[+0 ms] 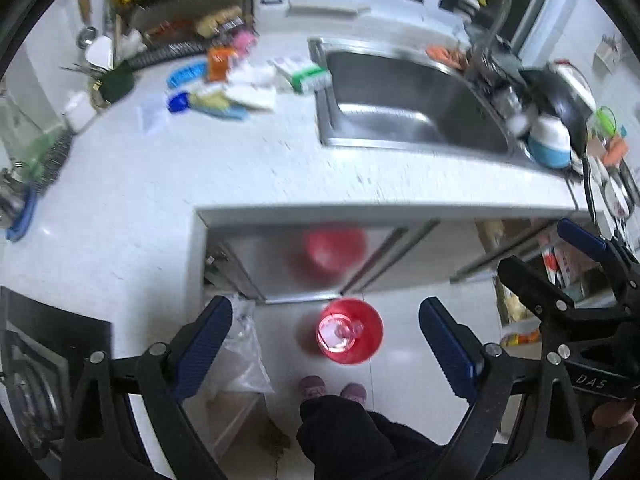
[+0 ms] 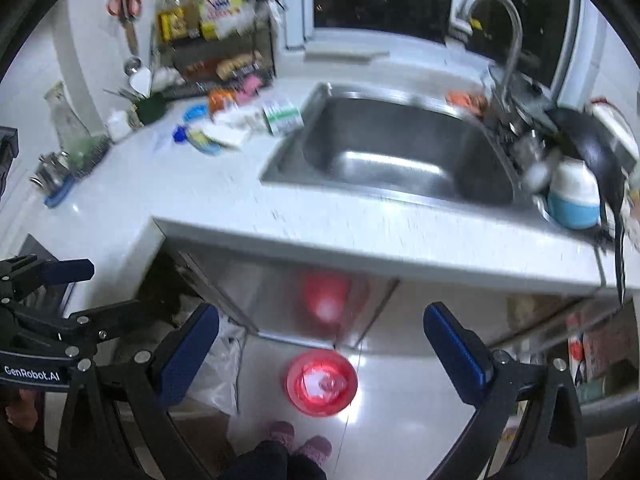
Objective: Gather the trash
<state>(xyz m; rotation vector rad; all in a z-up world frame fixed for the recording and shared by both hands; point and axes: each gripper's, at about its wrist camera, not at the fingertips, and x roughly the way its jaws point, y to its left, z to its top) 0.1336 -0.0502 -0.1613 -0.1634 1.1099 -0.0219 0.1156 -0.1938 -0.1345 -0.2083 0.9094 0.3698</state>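
Observation:
A red bin [image 1: 350, 330] [image 2: 322, 382] stands on the white floor in front of the cabinet, with white paper and clear plastic scraps inside. Loose wrappers, papers and small boxes [image 1: 240, 92] [image 2: 232, 124] lie heaped on the white counter left of the sink. My left gripper [image 1: 325, 306] hangs high over the floor above the bin, open, with nothing between its blue pads. My right gripper [image 2: 321, 312] is level with it and just as wide open, also holding nothing. Each gripper shows at the edge of the other's view.
A steel sink [image 1: 400, 80] [image 2: 400, 148] with a tall faucet is set in the counter. A blue and white container [image 1: 550, 142] and dark pans crowd its right side. A clear plastic bag [image 1: 244, 344] leans by the cabinet. The person's slippered feet [image 1: 332, 390] stand near the bin.

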